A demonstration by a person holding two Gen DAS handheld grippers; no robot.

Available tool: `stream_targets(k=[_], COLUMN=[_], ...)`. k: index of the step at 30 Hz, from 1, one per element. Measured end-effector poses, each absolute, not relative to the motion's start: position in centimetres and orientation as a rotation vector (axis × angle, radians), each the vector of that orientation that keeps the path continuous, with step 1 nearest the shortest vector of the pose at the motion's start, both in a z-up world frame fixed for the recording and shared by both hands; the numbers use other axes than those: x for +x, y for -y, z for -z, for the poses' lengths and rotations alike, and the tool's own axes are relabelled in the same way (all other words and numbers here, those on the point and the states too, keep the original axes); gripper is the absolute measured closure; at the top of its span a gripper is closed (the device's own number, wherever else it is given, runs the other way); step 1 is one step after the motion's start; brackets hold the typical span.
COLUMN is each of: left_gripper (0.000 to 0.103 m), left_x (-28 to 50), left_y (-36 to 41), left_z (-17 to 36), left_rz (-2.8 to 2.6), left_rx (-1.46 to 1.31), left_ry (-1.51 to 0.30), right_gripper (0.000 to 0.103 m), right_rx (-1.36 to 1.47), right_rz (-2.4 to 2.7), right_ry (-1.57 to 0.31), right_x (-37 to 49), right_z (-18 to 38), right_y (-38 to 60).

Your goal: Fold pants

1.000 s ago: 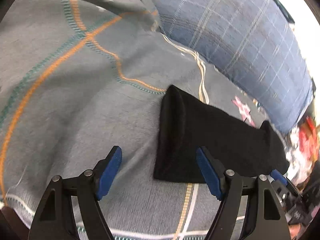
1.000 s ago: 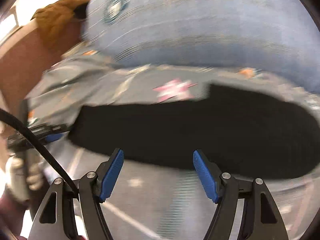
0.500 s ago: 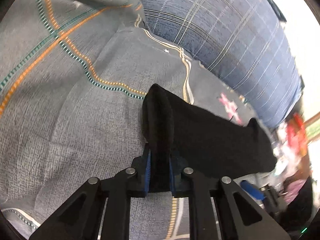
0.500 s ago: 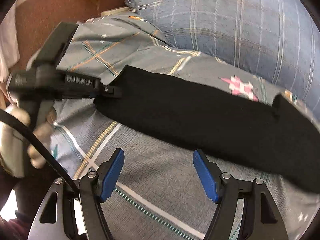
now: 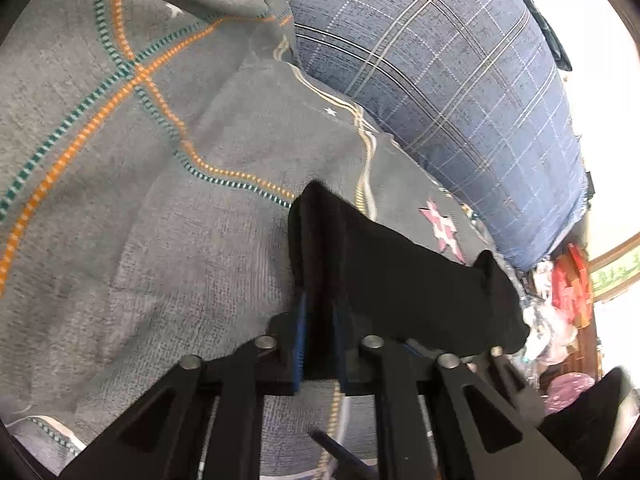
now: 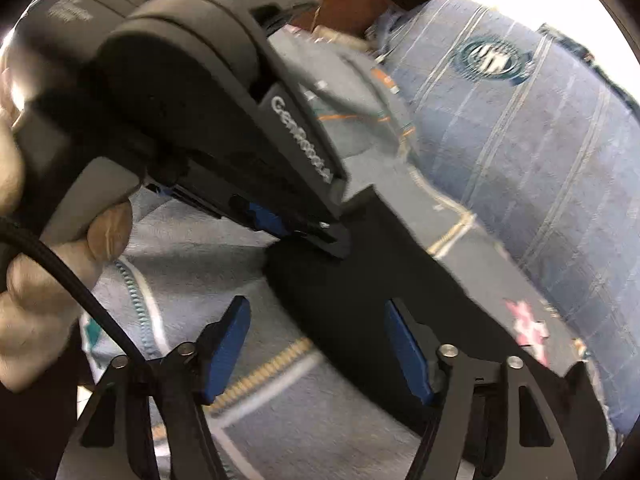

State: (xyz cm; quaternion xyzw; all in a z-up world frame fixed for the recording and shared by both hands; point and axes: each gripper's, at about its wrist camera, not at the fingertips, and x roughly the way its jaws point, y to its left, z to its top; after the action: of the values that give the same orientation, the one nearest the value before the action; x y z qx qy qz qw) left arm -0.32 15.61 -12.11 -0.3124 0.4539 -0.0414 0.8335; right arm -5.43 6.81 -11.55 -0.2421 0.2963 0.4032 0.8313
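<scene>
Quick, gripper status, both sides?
Left gripper: closing, pads clamped on the end of the black pants.
Right gripper: closing, not yet gripping the pants.

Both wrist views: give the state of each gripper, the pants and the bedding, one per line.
left gripper: shut on the pants' end.
right gripper: jaws closing, pants edge between them, not yet pinched.
black pants: folded into a long strip, one end lifted.
grey bedspread: spread, wrinkled.
blue plaid pillow: lying behind the pants.

Pants (image 6: 360, 292) near end hidden behind left gripper (image 6: 336, 240); quilt (image 6: 520, 140) blurred.
</scene>
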Motion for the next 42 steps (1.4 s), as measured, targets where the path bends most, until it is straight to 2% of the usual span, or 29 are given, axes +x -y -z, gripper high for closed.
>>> stream_targets(k=[4, 5, 11, 15, 16, 19, 22, 23, 24, 25, 26, 27, 29, 31, 37, 40, 42], left_gripper=[0.093, 0.092, 0.092, 0.092, 0.091, 0.075, 0.072, 0.076, 0.089, 0.1, 0.101, 0.101, 0.101, 0.101, 0.101, 0.1, 0.089], left_x=[-1.4, -1.9, -2.9, -2.9, -2.8, -2.3, -2.5, -2.5, -2.6, -2.5, -2.5, -2.5, -2.6, -2.9, -3.1, -2.9, -3.5], left_y=[-16.7, -17.2, -17.0, -15.7, -15.5, -14.9, -14.7, -14.7, -14.8, -14.8, -14.9, -15.2, -15.4, -15.4, -14.1, -14.3, -15.3], left_z=[12.4, 12.3, 11.5, 12.0, 12.3, 13.5, 14.0, 14.0, 14.0, 14.2, 14.4, 14.5, 14.2, 13.3, 10.6, 11.0, 11.7], left_rz=[0.093, 0.095, 0.078, 0.094, 0.087, 0.06, 0.052, 0.056, 0.054, 0.052, 0.061, 0.076, 0.095, 0.112, 0.137, 0.07, 0.023], left_rx=[-0.717, -0.751, -0.725, -0.733, -0.729, -0.752, -0.783, -0.783, -0.78, -0.78, -0.795, -0.83, -0.86, -0.86, -0.814, -0.808, -0.805], left_ry=[-0.93, -0.899, -0.853, -0.86, -0.864, -0.872, -0.835, -0.83, -0.827, -0.836, -0.845, -0.838, -0.828, -0.809, -0.769, -0.785, -0.823], right_gripper=[0.036, 0.033, 0.033, 0.033, 0.033, 0.033, 0.034, 0.036, 0.036, 0.043, 0.059, 0.062, 0.08, 0.086, 0.089, 0.087, 0.082], right_rx=[-0.259, -0.241, -0.325, -0.378, -0.412, -0.526, -0.622, -0.659, -0.695, -0.742, -0.797, -0.82, -0.817, -0.817, -0.725, -0.701, -0.717], right_rz=[-1.0, -1.007, -1.019, -1.091, -1.102, -1.107, -1.128, -1.142, -1.142, -1.134, -1.115, -1.104, -1.094, -1.081, -1.073, -1.07, -1.057], right_ry=[-0.796, -0.832, -0.923, -1.059, -1.087, -1.13, -1.153, -1.149, -1.137, -1.113, -1.084, -1.067, -1.062, -1.035, -0.984, -0.991, -1.006], right_x=[-1.1, 0.2, 6.8, 11.0, 11.5, 11.9, 10.9, 10.1, 9.5, 8.6, 7.9, 7.5, 7.0, 6.4, 5.8, 6.3, 6.6], right_z=[8.3, 7.8, 6.0, 7.8, 8.5, 10.7, 12.3, 12.6, 12.7, 12.9, 13.0, 13.0, 12.4, 11.5, 8.6, 8.4, 9.2], right_y=[-4.4, -4.1, -6.2, -9.6, -10.6, -13.0, -14.8, -15.3, -15.6, -16.0, -16.2, -16.2, -16.0, -15.6, -13.4, -12.9, -13.4])
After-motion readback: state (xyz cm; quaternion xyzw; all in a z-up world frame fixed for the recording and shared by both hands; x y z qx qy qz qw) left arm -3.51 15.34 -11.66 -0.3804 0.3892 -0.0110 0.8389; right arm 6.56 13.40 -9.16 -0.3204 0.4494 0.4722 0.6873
